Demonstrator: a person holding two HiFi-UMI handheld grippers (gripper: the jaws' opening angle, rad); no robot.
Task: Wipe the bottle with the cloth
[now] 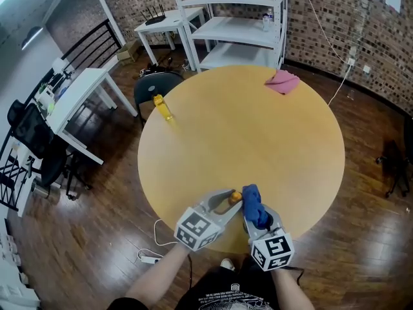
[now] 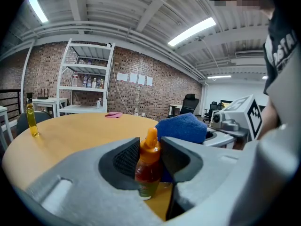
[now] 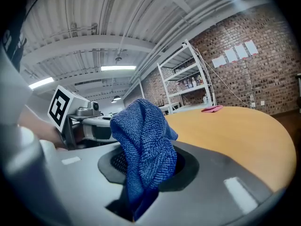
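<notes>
A small sauce bottle (image 2: 148,166) with an orange cap and dark red contents stands upright between the jaws of my left gripper (image 2: 149,160), which is shut on it. In the head view the bottle (image 1: 235,197) shows only as an orange top near the table's front edge, with the left gripper (image 1: 231,201) around it. My right gripper (image 3: 146,168) is shut on a blue cloth (image 3: 143,147), bunched and sticking up above the jaws. The blue cloth (image 1: 254,205) lies right beside the bottle, on its right side; in the left gripper view the cloth (image 2: 183,127) rises just behind the bottle.
The round wooden table (image 1: 258,134) holds a yellow bottle (image 1: 162,107) at its far left and a pink cloth (image 1: 282,81) at its far edge. White shelves (image 1: 239,24) and a black chair (image 1: 155,86) stand beyond. A white desk (image 1: 77,99) is to the left.
</notes>
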